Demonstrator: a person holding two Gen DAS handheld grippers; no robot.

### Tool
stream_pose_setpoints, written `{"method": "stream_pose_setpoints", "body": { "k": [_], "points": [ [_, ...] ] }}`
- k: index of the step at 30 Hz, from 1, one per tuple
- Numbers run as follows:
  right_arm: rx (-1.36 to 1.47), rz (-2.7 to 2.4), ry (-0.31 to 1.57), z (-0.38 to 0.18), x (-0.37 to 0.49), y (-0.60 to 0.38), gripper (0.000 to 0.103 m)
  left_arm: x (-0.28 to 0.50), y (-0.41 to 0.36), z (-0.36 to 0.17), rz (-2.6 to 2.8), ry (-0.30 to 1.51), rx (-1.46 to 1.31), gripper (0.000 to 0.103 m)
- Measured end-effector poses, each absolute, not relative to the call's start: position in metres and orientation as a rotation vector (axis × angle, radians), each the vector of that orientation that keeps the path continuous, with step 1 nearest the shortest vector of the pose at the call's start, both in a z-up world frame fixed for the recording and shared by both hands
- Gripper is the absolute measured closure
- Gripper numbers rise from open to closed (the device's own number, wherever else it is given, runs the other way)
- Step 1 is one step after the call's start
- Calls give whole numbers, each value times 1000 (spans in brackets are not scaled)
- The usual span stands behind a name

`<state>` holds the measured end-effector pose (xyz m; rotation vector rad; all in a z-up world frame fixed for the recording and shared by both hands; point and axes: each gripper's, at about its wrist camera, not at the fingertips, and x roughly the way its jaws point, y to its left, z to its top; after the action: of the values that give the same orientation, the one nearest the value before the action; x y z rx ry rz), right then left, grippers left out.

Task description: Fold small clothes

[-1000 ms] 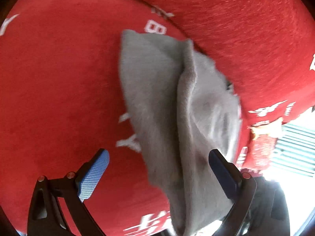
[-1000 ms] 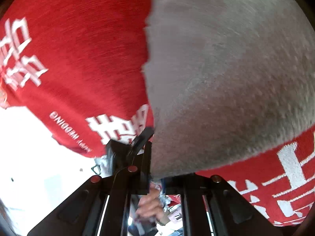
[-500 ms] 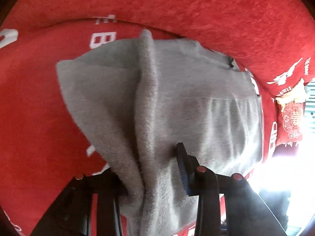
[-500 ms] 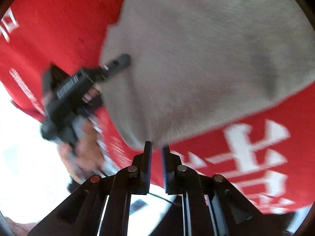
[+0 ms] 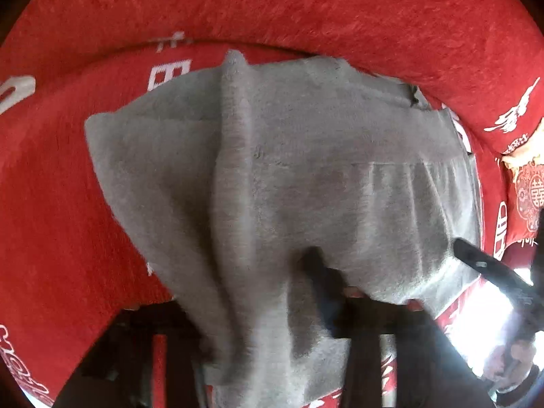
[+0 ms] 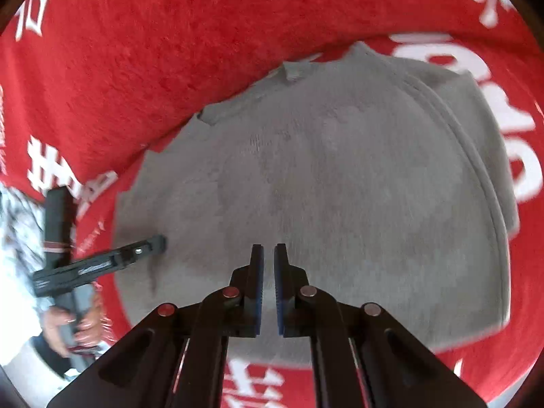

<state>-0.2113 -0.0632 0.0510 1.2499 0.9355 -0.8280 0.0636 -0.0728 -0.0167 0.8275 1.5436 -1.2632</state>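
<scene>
- Grey garment point(image 5: 306, 176): a small fleecy piece, spread over a red cover point(image 5: 306, 6) with white lettering. In the right wrist view the same grey garment point(image 6: 323, 187) lies mostly flat, its far edge against the raised red fold at the back.
- A thick ridge of bunched cloth runs from the garment's far edge down toward the left gripper point(image 5: 272, 309). A gathered, ribbed band shows on the right part of the cloth.
- Left gripper: clenched on the near edge of the grey garment. Cloth drapes over and between its fingers and hides the left finger almost fully; only the dark right finger point(image 5: 323, 282) shows through. In the right wrist view the left gripper point(image 6: 158, 243) meets the garment at its left edge, with the person's left hand point(image 6: 74, 326) on the handle.
- Right gripper point(image 6: 268, 272): fingers nearly together with a narrow gap between the blue pads point(image 6: 260, 282), nothing between them. It hangs over the near middle of the garment; contact with the cloth cannot be told.
- In the left wrist view the right gripper point(image 5: 476, 261) shows as a dark bar at the garment's right edge.
- A red patterned cushion point(image 5: 530, 197) lies at the far right, beside the cover.
- Both views are slightly motion-blurred at the cloth edges.
</scene>
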Motion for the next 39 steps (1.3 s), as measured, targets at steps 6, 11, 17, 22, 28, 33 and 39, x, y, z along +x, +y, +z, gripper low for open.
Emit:
{"method": "stream_pose_setpoints", "body": {
  "k": [6,11,17,22,28,33,39],
  "points": [
    [1258,-768,962,35,-204,-57,99,61,-75,27,-1316,1522,725,84],
    [1455,-671,811,34,-243,-62,97,18,-101,83,-1437,1477,658,86],
    [1579,-646,574,56,-315,-66,94,-81,-144,118,-1600,1375,712,86],
    [1680,-687,468,45,-368,-68,94,-185,-179,106,-1723,1325,790,86],
    [1870,-655,334,3,-404,-62,92,-243,-180,72,-1686,1367,949,85],
    [1944,-555,147,-3,-410,-65,41,-213,-151,96,-1661,1292,928,85],
    [1901,-488,277,-5,-382,-98,37,-129,-131,92,-1416,1227,961,85]
  ]
}}
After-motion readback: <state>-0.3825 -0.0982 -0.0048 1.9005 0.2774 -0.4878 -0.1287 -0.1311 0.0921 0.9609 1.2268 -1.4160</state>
